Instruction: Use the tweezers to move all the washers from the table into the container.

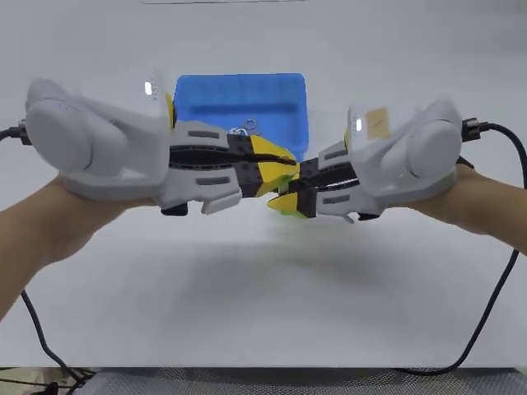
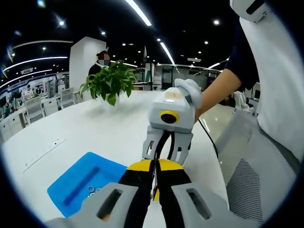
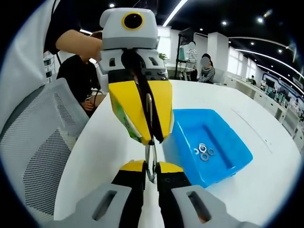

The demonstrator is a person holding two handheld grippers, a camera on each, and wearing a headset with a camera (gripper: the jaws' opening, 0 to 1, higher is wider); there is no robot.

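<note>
My two grippers meet tip to tip above the white table in the head view. The left gripper (image 1: 284, 164) comes in from the left and the right gripper (image 1: 284, 200) from the right. Thin silver tweezers (image 3: 150, 152) run between them. The left gripper's yellow jaws are shut on one end, and the right gripper (image 3: 151, 167) is shut on the looped end. In the left gripper view the left gripper (image 2: 154, 173) is closed around the thin metal. Behind the grippers, the blue container (image 1: 239, 95) holds several washers (image 3: 203, 152).
The white table (image 1: 247, 296) stretches wide under the grippers. A black cable (image 1: 502, 296) loops at the right, and another cable (image 1: 33, 325) hangs at the left. A potted plant (image 2: 108, 83) stands far across the table. A mesh chair (image 3: 38, 156) stands beside it.
</note>
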